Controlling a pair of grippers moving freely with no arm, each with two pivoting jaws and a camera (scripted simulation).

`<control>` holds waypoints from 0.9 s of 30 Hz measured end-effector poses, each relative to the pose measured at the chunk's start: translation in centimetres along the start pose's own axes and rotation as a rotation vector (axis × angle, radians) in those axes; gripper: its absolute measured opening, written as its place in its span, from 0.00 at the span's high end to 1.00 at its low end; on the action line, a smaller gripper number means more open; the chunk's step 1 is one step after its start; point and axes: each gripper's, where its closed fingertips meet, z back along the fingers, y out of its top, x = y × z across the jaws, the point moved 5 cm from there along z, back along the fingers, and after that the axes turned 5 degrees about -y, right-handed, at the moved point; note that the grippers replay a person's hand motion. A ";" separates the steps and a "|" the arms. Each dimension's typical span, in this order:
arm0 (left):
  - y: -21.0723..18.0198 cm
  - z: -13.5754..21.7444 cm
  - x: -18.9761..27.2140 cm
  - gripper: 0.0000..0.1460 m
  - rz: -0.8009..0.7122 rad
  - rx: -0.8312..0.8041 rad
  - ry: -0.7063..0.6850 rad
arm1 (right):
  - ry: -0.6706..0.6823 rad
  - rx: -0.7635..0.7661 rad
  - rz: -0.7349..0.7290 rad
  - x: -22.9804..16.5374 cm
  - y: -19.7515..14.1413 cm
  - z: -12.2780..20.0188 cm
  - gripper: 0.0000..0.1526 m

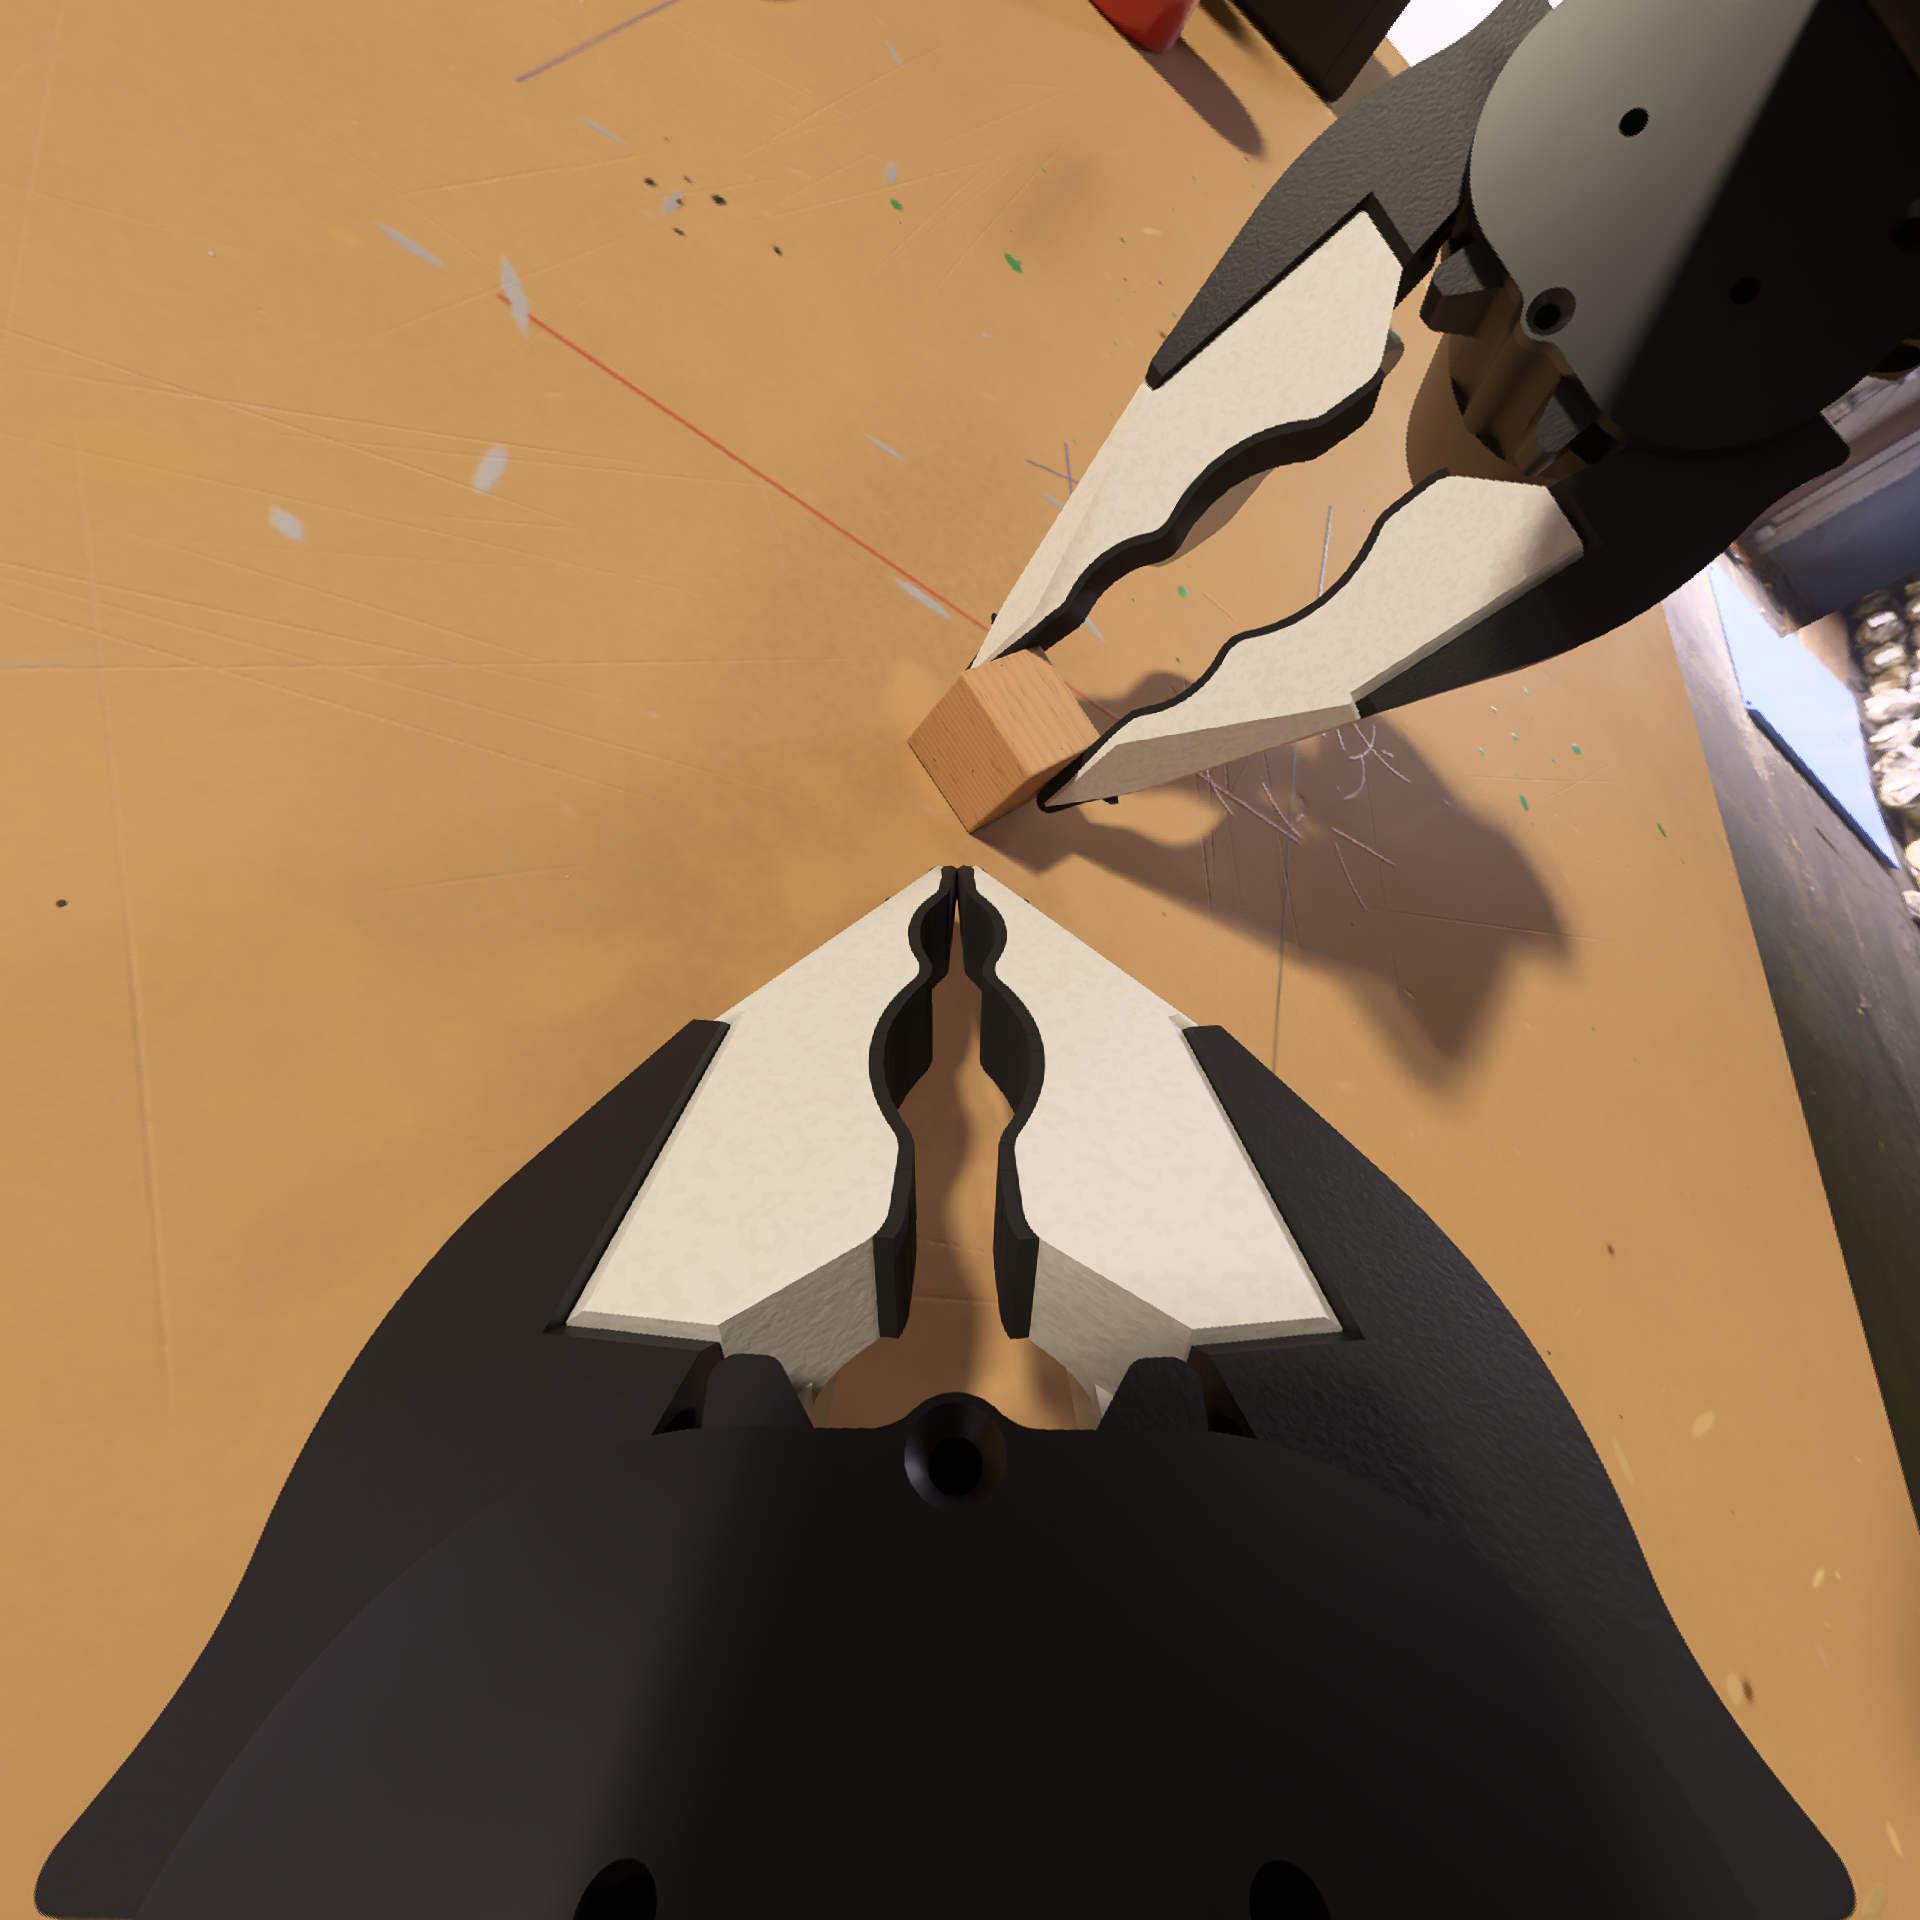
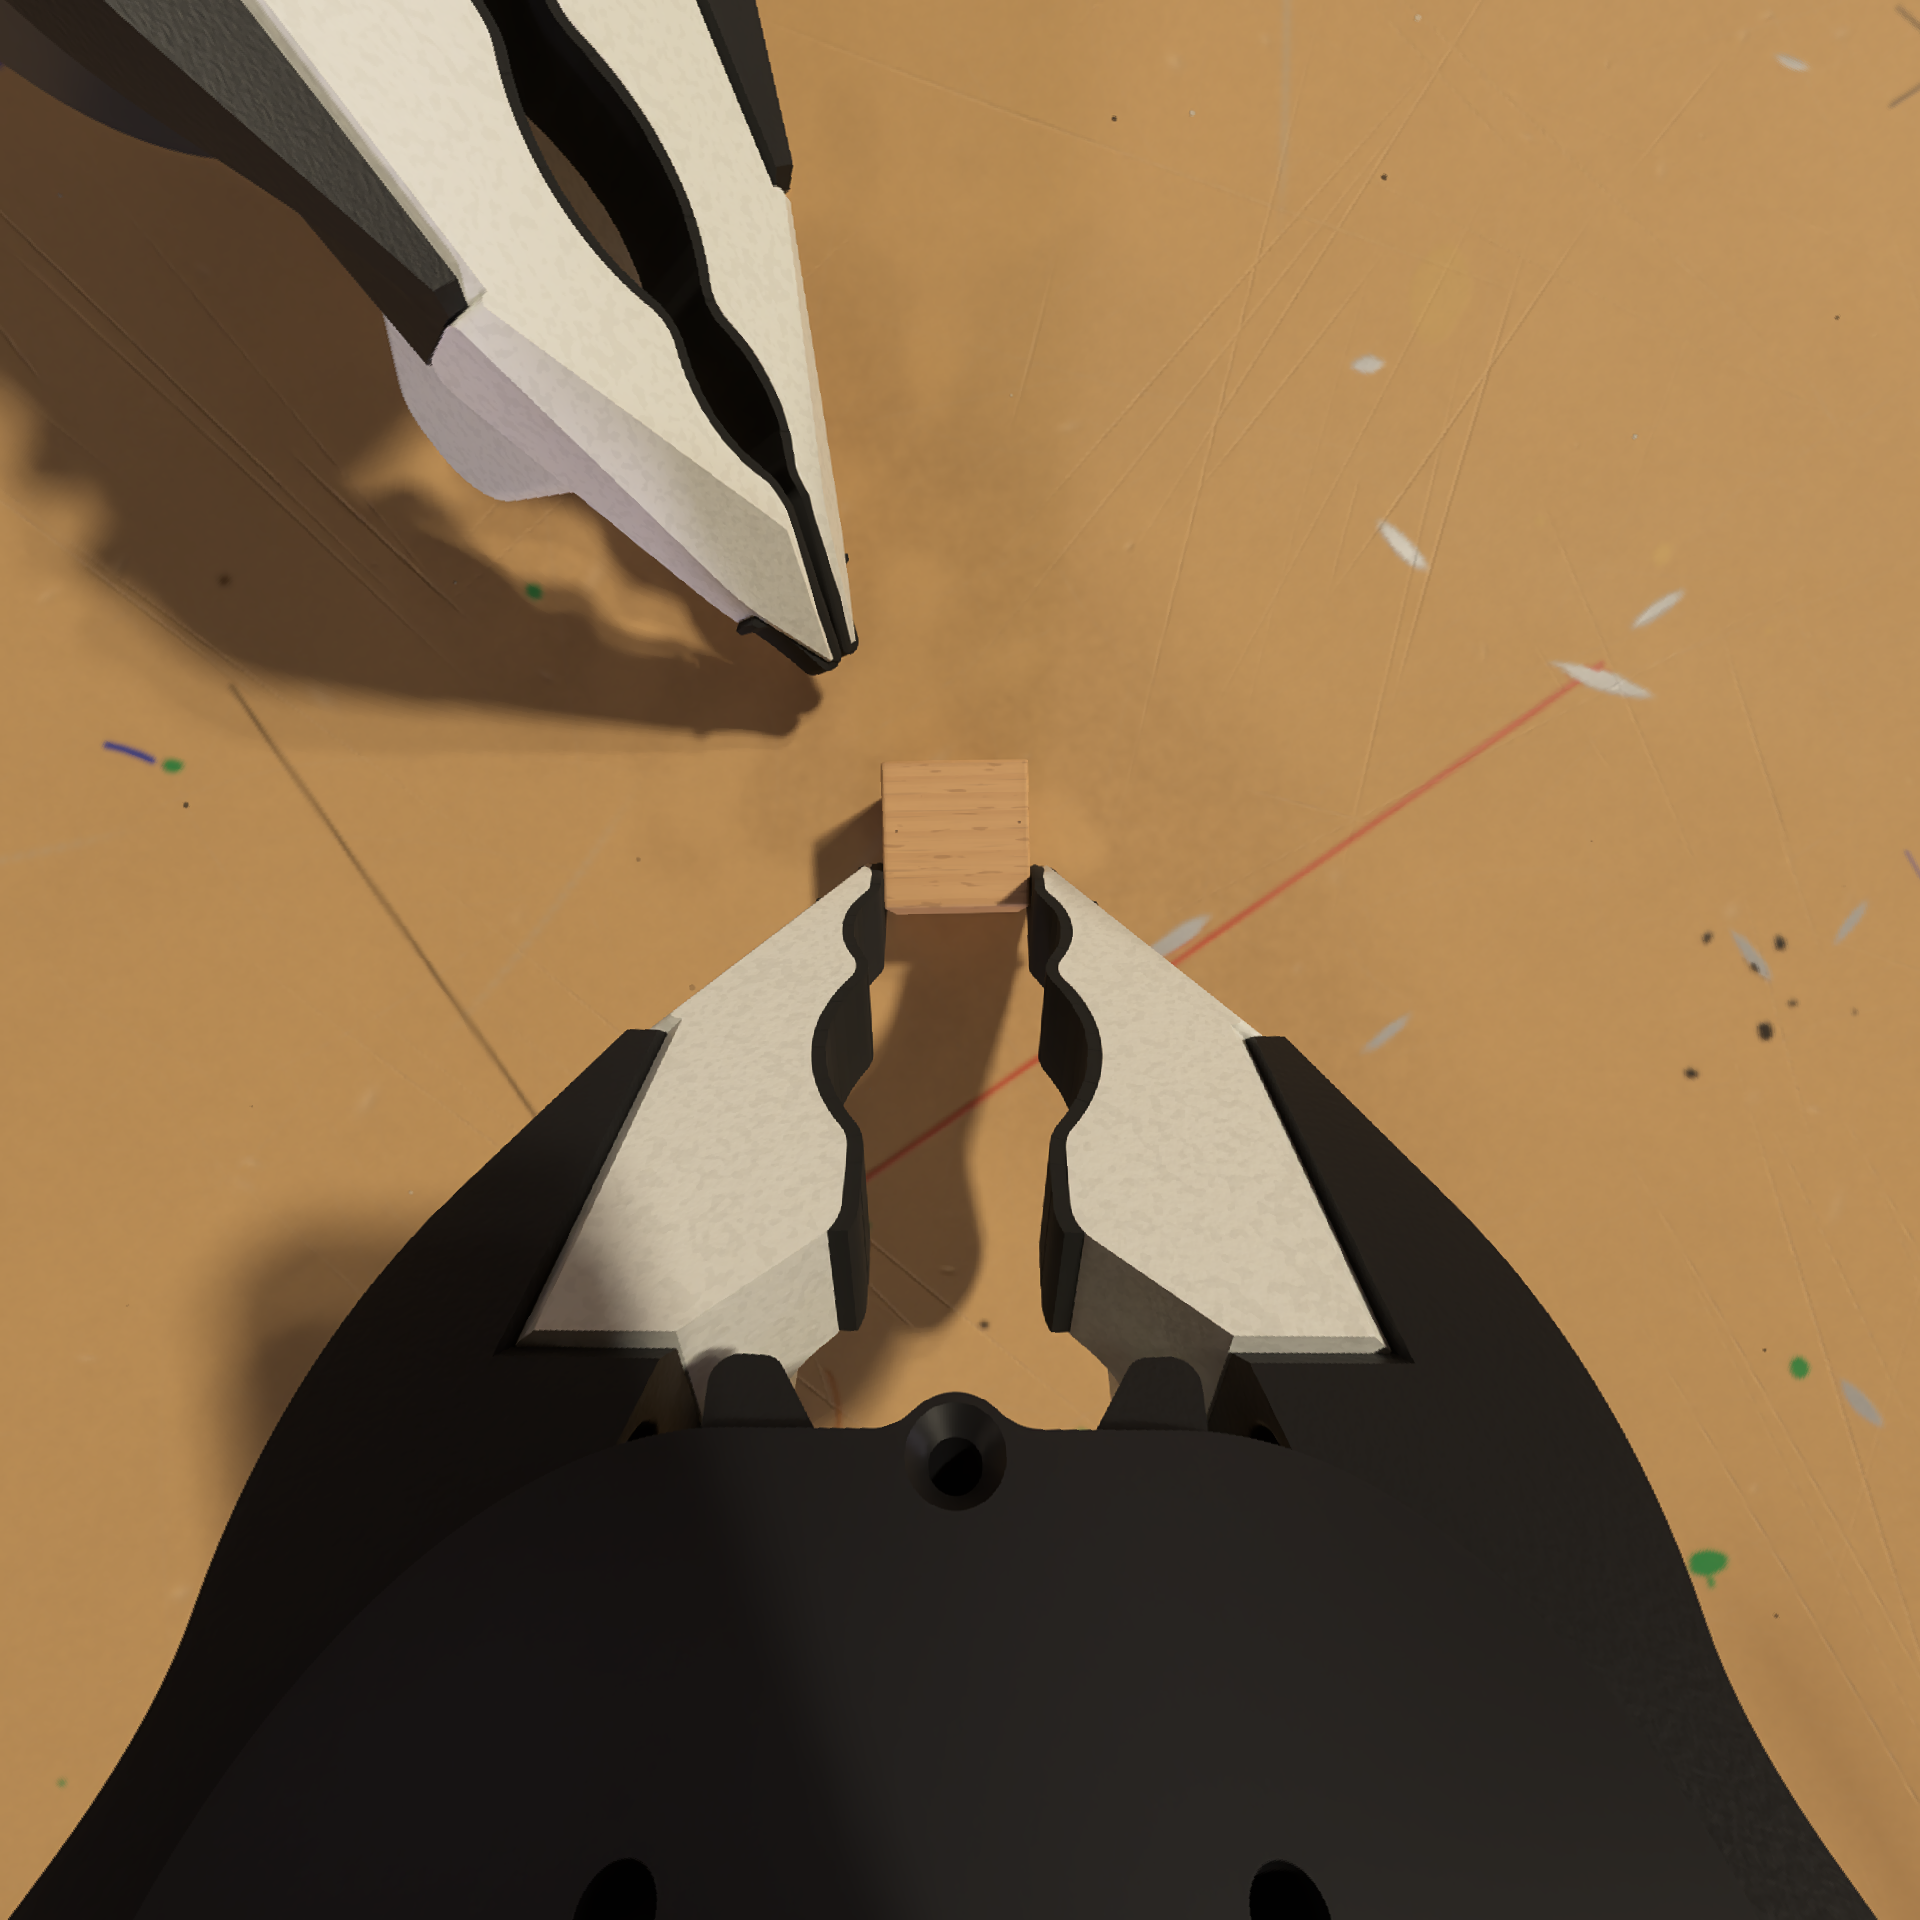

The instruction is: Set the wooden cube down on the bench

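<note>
Small pale wooden cube (image 2: 954,836), apparently seated on scratched tan bench (image 2: 1351,312), clamped at tips of right gripper (image 2: 954,883); left gripper (image 1: 956,878) closed, empty, near; release advised gently, withdrawal straight back.

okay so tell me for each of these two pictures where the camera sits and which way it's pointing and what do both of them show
Left wrist view: sits on the left gripper, looking along its shut jaws down at the bench; the right gripper enters from upper right, gripping the wooden cube.
Right wrist view: sits on the right gripper, looking down at the bench along jaws closed on the wooden cube; the left gripper enters from upper left.
Shared: cube, both grippers, the thin red line.
</note>
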 end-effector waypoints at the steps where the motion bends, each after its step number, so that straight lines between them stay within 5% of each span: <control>1: 0.0 0.0 0.0 1.00 0.000 0.001 0.000 | 0.000 0.001 0.000 0.0 0.0 0.0 0.83; 6: 0.0 0.0 0.1 0.99 -0.003 0.003 -0.014 | 0.001 0.004 -0.003 0.0 0.0 -0.1 0.83; 12: 1.1 1.2 -0.4 0.65 -0.031 0.112 0.040 | 0.013 0.028 -0.009 0.1 -0.1 -0.1 0.83; 17: 1.4 1.9 -0.5 0.50 -0.062 0.136 0.046 | 0.015 0.064 0.045 0.3 0.0 -0.1 0.82; 27: 1.3 1.9 -0.6 0.54 -0.216 0.108 0.195 | -0.040 0.244 -0.054 2.7 -0.1 2.0 0.57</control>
